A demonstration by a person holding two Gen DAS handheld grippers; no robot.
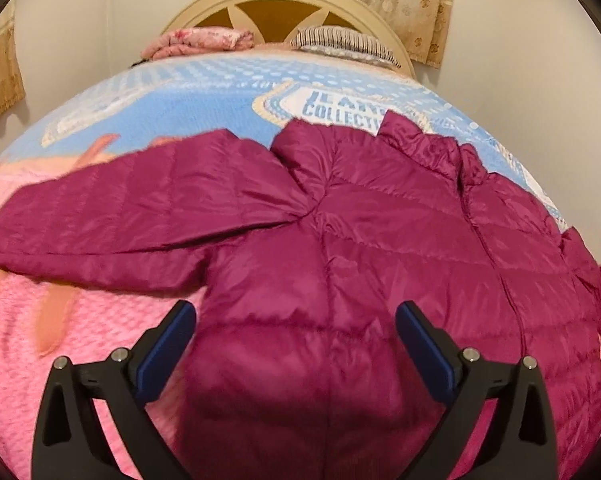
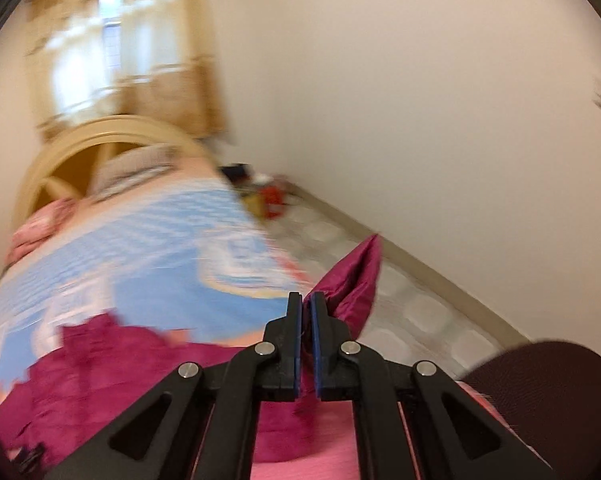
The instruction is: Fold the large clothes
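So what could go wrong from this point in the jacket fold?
1. The right tool pinches only a thin tip of the magenta jacket; the slick fabric could slip free mid-fold.
2. The left tool is open over the jacket body, holding nothing, so the jacket may drag across the bedspread.
3. The left sleeve lies spread out and could bunch.

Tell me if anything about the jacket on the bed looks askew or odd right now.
The magenta jacket lies unfolded, one sleeve angled outward. The other sleeve's end is pinched in the shut right gripper, raised off the bed. The left gripper is open above the hem.
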